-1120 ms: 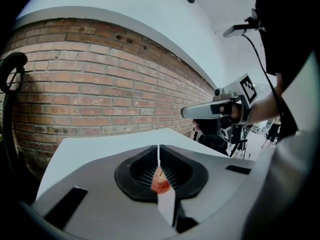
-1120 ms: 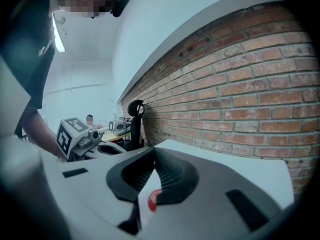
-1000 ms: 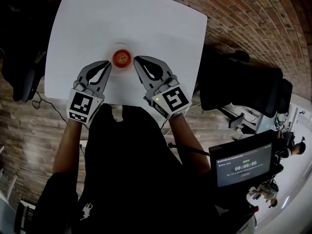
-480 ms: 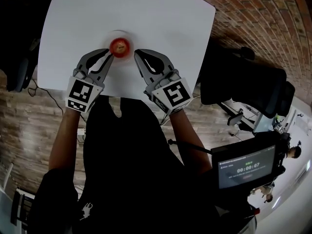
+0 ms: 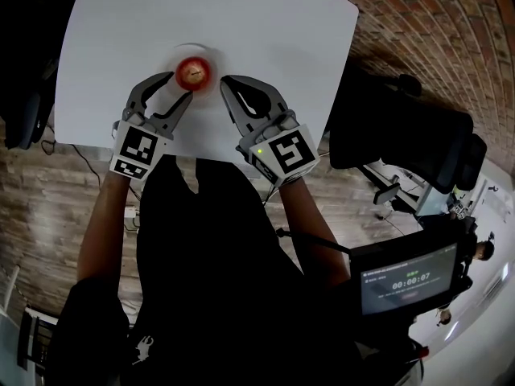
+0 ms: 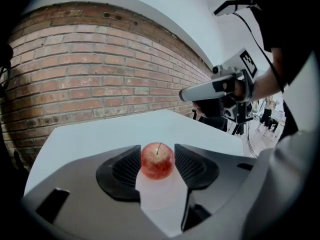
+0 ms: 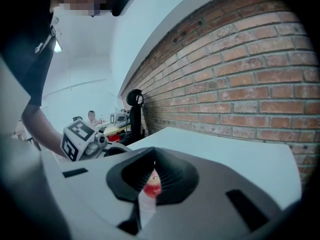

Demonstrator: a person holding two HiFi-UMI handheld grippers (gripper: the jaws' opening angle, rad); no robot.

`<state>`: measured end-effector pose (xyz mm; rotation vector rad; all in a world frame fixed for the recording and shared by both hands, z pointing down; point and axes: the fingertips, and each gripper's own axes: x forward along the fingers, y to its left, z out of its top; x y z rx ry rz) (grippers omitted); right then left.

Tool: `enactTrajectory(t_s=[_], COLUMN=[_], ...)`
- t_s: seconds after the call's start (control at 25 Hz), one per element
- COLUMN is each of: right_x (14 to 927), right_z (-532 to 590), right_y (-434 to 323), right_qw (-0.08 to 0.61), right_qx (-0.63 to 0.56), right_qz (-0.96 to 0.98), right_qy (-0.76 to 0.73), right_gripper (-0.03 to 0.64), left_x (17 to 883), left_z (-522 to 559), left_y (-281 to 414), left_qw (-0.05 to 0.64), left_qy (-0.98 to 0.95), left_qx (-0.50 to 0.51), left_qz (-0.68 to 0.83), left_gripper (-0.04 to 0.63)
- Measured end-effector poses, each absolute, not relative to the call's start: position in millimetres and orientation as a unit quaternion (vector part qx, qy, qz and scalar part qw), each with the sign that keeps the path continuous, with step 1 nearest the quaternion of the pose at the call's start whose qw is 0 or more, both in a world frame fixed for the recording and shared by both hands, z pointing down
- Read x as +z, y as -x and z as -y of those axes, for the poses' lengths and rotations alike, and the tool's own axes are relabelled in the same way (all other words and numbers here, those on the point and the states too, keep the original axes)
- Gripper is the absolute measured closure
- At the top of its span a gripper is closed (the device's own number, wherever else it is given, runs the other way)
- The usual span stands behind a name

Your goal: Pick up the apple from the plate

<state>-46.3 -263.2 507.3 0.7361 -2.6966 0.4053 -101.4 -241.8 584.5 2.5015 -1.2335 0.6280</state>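
Observation:
A red apple (image 5: 193, 71) with a short stem stands on a small white plate (image 5: 191, 47) on the white table (image 5: 257, 22). My left gripper (image 5: 179, 85) points at it from the near left. Its jaws are opening, and in the left gripper view the apple (image 6: 157, 160) sits at the fingertips between the ribbed pads (image 6: 126, 166); they do not press on it. My right gripper (image 5: 226, 83) rests just right of the apple with its jaws together. Through the thin slit in the right gripper view, a sliver of the apple (image 7: 152, 185) shows.
The table's near edge runs just under both grippers. A black chair (image 5: 402, 135) stands right of the table, and a dark screen showing a timer (image 5: 406, 276) lies lower right. A brick wall (image 6: 100, 74) rises beyond the far table edge.
The left gripper's jaws, shut a second ago, now stand apart at the apple. Both grippers have come down closer to the table and the plate.

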Motion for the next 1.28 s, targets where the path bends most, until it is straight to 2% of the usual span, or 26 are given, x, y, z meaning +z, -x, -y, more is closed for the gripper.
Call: enactTrajectory(t_s=[0.12, 0.32, 0.44, 0.72, 1.28], right_x=[506.0, 508.2, 507.7, 510.9, 513.3], right_z=[262.2, 257.7, 256.8, 257.3, 256.8], right_y=[46.5, 45.5, 47.6, 44.8, 31.7], right_qw=[0.153, 0.156, 0.155, 0.164, 0.167], right_qx=[0.143, 0.150, 0.147, 0.155, 0.153], right_qz=[0.943, 0.942, 0.944, 0.938, 0.933], right_qy=[-0.259, -0.257, -0.250, -0.262, -0.278], right_gripper=[0.612, 0.612, 0.612, 0.612, 0.612], left_x=[593.8, 602.8, 607.4, 629.6, 643.8], left_z=[241.1, 241.2, 243.4, 243.4, 254.0], left_y=[100.4, 98.3, 98.0, 97.2, 87.2], left_qw=[0.142, 0.139, 0.139, 0.138, 0.134], left_qy=[-0.864, -0.859, -0.855, -0.849, -0.851], left_qx=[0.228, 0.243, 0.250, 0.278, 0.278], left_qz=[0.426, 0.428, 0.432, 0.427, 0.424], left_gripper=[0.365, 0.337, 0.285, 0.222, 0.192])
